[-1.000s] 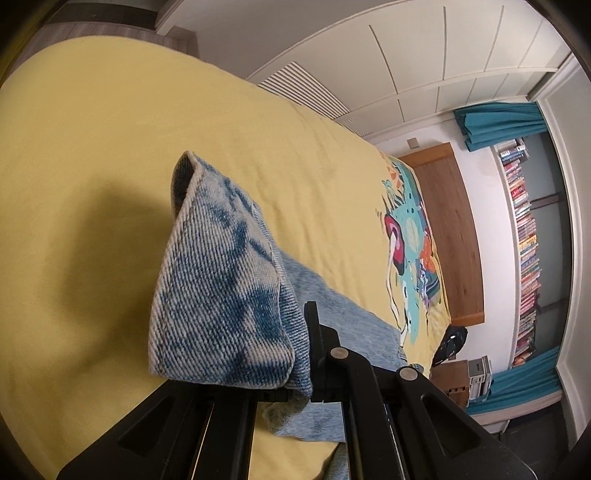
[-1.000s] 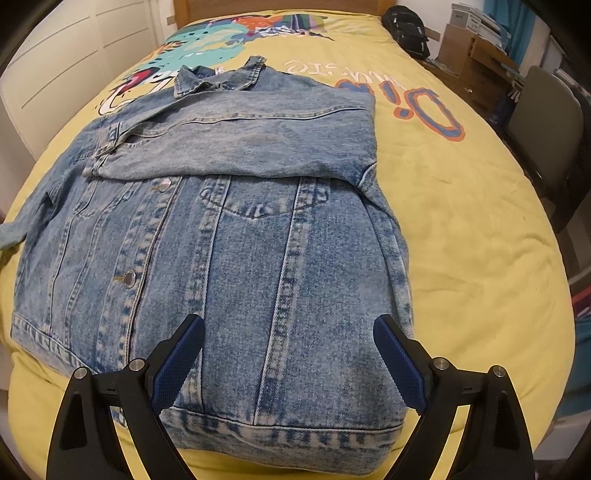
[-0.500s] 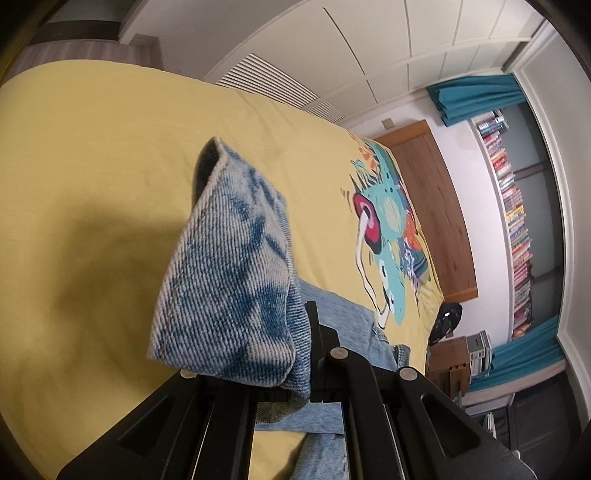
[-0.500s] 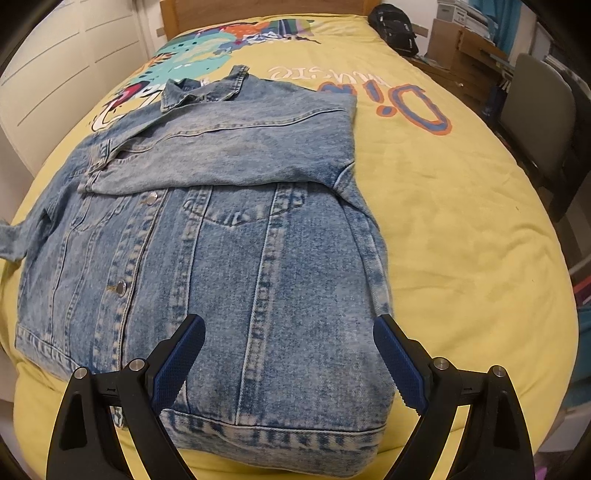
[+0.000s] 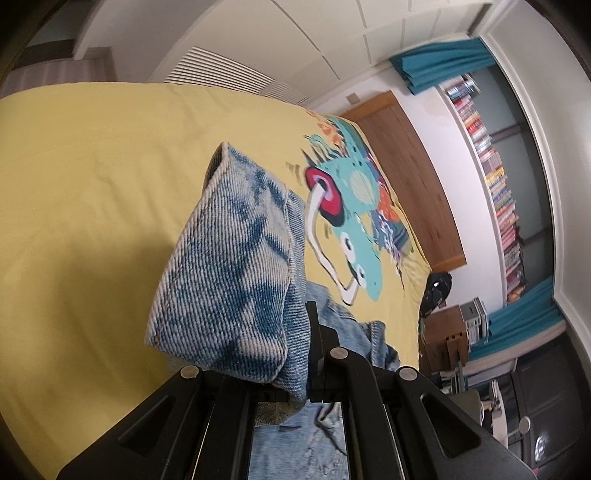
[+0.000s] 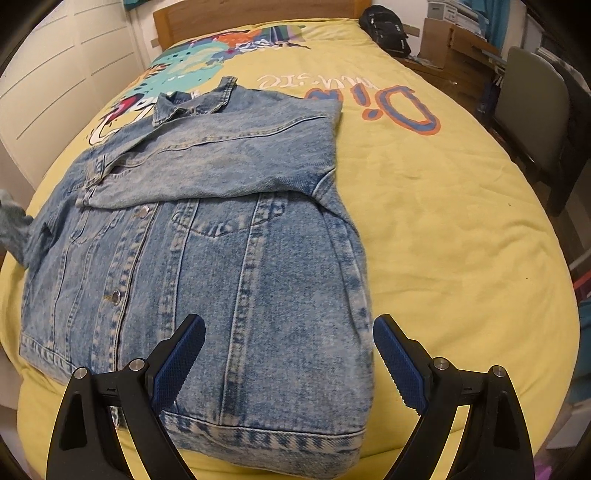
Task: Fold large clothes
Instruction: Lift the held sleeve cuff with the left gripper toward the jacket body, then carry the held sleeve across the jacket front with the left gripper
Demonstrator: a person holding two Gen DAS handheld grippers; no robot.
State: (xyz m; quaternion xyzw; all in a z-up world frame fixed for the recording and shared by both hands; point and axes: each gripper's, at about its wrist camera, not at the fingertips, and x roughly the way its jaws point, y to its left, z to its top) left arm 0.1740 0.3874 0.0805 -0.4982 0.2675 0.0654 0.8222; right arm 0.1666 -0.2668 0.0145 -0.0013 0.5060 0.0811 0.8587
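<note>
Beneath both tongs spreads the bed (image 6: pixel 461 221), its smooth yellow cover printed with a bright cartoon creature and large lettering far ahead of the right tongs (image 6: pixel 288 354). On it, directly under and ahead of those tongs, lies the denim jacket (image 6: pixel 229 229), a broad flat slab of faded, stone-washed blue with raised seams, metal snap buttons and a pointed chest pocket flap. One sleeve is folded across its chest, the collar at the far end. The right tongs hang spread wide, ribbed blue pads empty. The left tongs (image 5: pixel 308 354) are clamped on the sleeve cuff (image 5: pixel 229 273), a stiff, coarse twill tube standing up from them. Past the bed's far corner sits a black bag (image 6: pixel 386 26).
</note>
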